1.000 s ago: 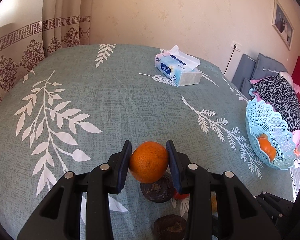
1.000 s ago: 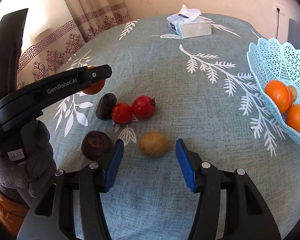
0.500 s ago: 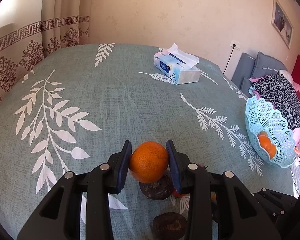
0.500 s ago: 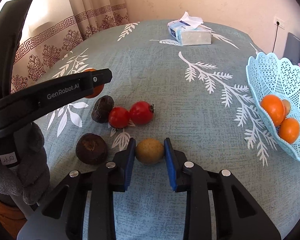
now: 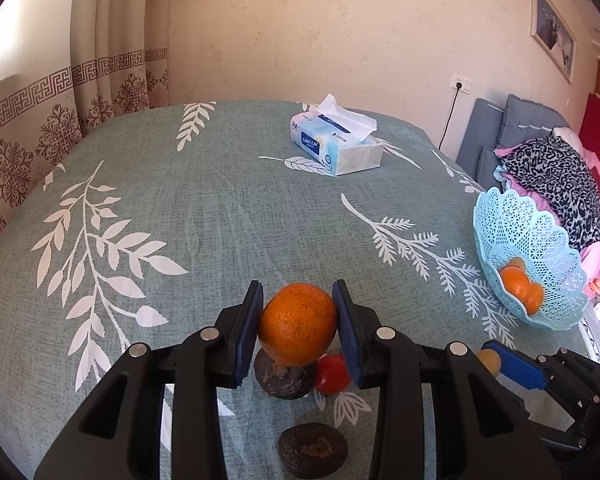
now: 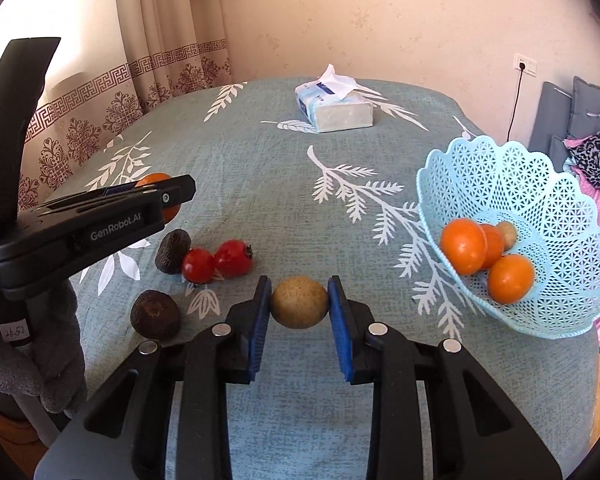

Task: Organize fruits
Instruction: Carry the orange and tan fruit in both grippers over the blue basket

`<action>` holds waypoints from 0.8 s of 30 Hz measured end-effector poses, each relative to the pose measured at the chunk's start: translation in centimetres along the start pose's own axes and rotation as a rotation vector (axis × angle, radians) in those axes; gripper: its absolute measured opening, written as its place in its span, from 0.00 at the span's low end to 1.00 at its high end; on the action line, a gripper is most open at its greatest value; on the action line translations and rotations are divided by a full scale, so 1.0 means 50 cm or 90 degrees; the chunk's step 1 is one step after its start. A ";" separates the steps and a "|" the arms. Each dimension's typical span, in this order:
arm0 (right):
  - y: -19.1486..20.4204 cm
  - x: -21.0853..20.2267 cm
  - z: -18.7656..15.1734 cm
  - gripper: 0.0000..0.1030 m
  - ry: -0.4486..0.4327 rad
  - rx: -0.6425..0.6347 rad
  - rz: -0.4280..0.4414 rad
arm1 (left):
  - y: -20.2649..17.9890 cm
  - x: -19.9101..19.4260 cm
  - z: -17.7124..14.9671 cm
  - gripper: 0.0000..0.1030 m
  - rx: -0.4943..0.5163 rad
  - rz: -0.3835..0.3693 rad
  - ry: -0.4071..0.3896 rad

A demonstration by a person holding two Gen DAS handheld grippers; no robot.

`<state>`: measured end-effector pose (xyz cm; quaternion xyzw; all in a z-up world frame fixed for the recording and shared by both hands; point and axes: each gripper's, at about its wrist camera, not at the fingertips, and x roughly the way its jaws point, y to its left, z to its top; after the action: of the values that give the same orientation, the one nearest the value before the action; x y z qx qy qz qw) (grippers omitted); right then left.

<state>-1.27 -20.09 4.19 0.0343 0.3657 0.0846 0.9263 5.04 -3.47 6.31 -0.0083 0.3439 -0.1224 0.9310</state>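
Observation:
My left gripper is shut on an orange and holds it above the table; it shows at the left of the right wrist view. My right gripper is shut on a round tan fruit, lifted a little off the cloth. Two dark wrinkled fruits and two red fruits lie on the cloth below the left gripper. A light blue lace basket at the right holds several orange fruits.
A tissue box stands at the far side of the table. The green cloth with white leaf prints covers the table. Curtains hang at the left; cushions and clothes lie beyond the right edge.
My right gripper closed on the tan fruit and lifted it slightly. My left gripper rose a little with the orange.

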 end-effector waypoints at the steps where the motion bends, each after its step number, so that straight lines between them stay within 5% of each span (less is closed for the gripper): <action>1: -0.007 -0.005 0.001 0.29 -0.004 0.004 -0.004 | -0.006 -0.002 0.002 0.35 0.004 -0.001 -0.001; 24: -0.186 -0.063 0.009 0.29 -0.065 0.105 -0.106 | -0.169 0.002 0.035 0.35 0.104 -0.038 -0.009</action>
<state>-2.00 -29.81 5.45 0.0838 0.3253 -0.0248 0.9416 4.34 -11.81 8.42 0.0569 0.3261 -0.1777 0.9268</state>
